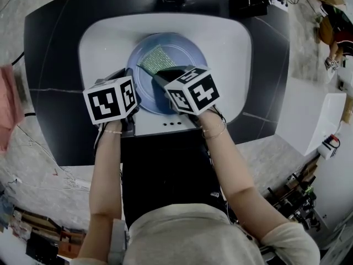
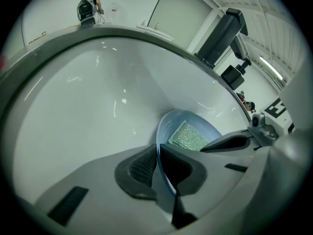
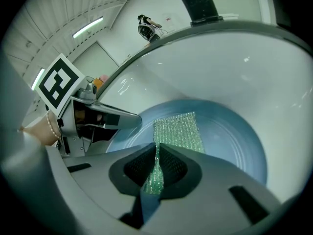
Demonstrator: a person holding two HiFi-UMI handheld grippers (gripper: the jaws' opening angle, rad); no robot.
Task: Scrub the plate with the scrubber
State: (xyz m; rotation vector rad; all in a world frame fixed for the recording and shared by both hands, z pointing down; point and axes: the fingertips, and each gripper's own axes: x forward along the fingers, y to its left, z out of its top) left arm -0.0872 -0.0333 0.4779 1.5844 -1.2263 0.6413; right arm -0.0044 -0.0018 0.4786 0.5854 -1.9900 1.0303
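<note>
A dark, matte counter (image 1: 49, 65) surrounds the plate on every side. Set into it is a white, glossy, rounded-rectangular basin (image 1: 105, 43) in which the plate lies.

The plate (image 1: 187, 48) is pale blue, round and smooth, with a shallow well and a raised rim. Its left rim edge runs between the ribbed dark pads of the left gripper (image 2: 159, 168), whose jaws are nearly together and pinch that thin rim. This grip looks like the anchor for scrubbing. It should stay firm and low so the slick plate does not skate on the glazed basin under the strokes.

The right gripper (image 3: 157, 168) comes in over the plate's near edge, its jaws clamped on one bunched end of the scrubber.

The scrubber (image 3: 176, 131) is a green, glittery mesh rectangle, soft and floppy. Its free part lies flat across the plate's well, left of centre. Because it is limp, it will likely clean better dragged with downward pressure than pushed, which would fold it. Overlapping passes out toward the rim should cover the whole well.
</note>
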